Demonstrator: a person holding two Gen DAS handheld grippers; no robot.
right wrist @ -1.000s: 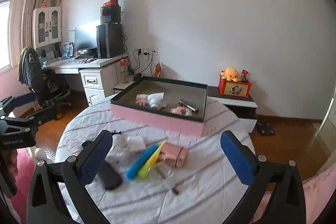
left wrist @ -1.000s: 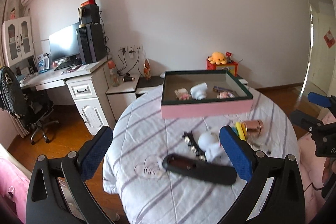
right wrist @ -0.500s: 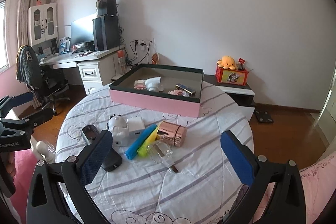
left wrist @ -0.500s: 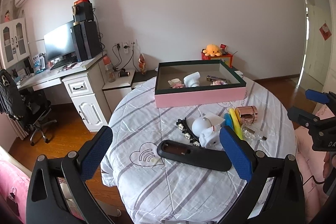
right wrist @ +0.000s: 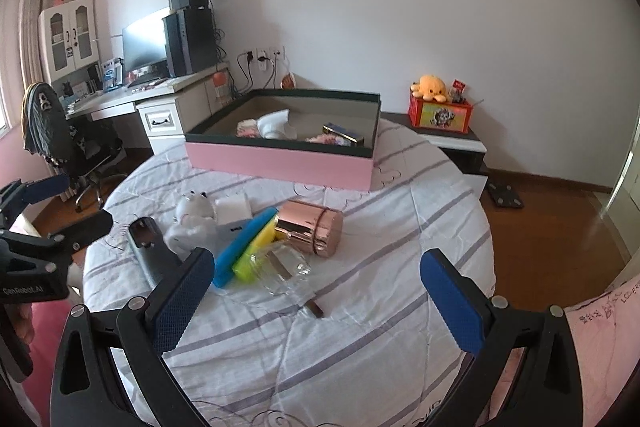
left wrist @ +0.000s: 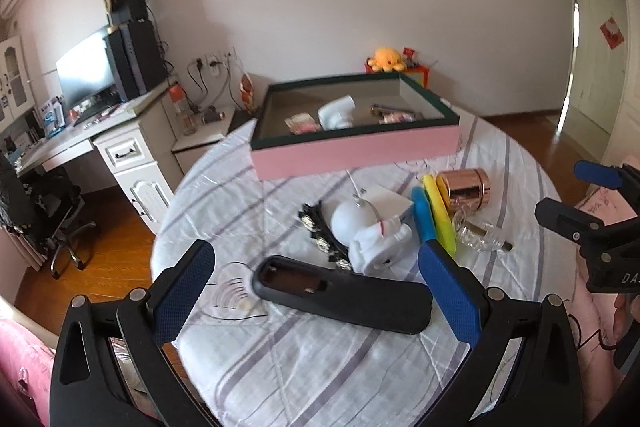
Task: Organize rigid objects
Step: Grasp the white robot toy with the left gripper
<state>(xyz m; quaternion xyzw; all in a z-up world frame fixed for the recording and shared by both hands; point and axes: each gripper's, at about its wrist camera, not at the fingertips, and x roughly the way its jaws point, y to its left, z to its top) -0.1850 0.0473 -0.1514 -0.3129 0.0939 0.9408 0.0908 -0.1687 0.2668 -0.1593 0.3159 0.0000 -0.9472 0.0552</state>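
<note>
- Both cameras have drawn closer to the round table (left wrist: pixel 304 359) since half a second ago: the cluster of loose items fills more of each view, and the left wrist view is now tilted, so the pink box (left wrist: pixel 356 151) leans across it.
- Left gripper (left wrist: pixel 320 291) has its blue pads spread wide with nothing between them; it hovers above the near edge of the striped cloth, and the black handheld device (left wrist: pixel 352 297) lies in the gap between the fingers.
- Right gripper (right wrist: pixel 316 301) is equally wide and empty, poised over bare cloth on the near side of the pile.
- Loose items sit together mid-table: a white bear-shaped figure (right wrist: pixel 192 223) touching a white cube-shaped adapter (right wrist: pixel 234 207), blue and yellow bars (right wrist: pixel 250 245) side by side, a rose-gold cylinder (right wrist: pixel 312 231) lying on its side against them, and a clear glass bottle (right wrist: pixel 284 269) just in front.
- A dark sparkly hair accessory (left wrist: pixel 320 231) lies just left of the bear figure in the left wrist view.
- At the far side of the table the pink box already holds a white object (right wrist: pixel 276 123) and a few small items too blurred to name.
- An orange plush octopus (right wrist: pixel 430 87) sits on a red box beyond the table.
</note>
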